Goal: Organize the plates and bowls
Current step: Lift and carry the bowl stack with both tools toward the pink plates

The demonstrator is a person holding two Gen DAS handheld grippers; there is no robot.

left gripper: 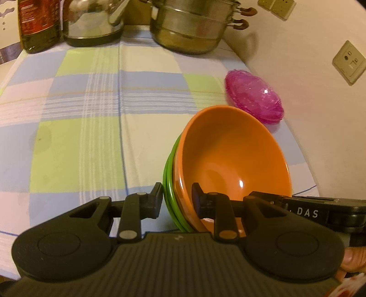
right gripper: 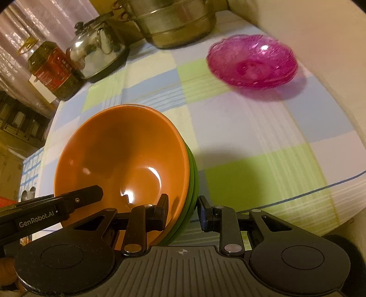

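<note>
A nested stack of bowls, orange (left gripper: 231, 155) inside green (left gripper: 170, 182), hangs tilted between both grippers over the checked tablecloth (left gripper: 91, 114). My left gripper (left gripper: 177, 201) is shut on the stack's left rim, one finger outside the green bowl and one inside the orange bowl. My right gripper (right gripper: 183, 211) is shut on the opposite rim of the orange bowl (right gripper: 123, 155) and green bowl (right gripper: 193, 182). Each gripper's body shows at the edge of the other's view. A stack of pink glass bowls (left gripper: 254, 98) (right gripper: 251, 60) sits on the cloth by the wall.
At the back of the table stand a steel steamer pot (left gripper: 192, 29) (right gripper: 173, 20), a kettle (left gripper: 93, 22) (right gripper: 98, 50) and an oil bottle (left gripper: 39, 25) (right gripper: 55, 70). A wall with sockets (left gripper: 348, 61) borders the right side. The table's near edge (right gripper: 343, 205) is close.
</note>
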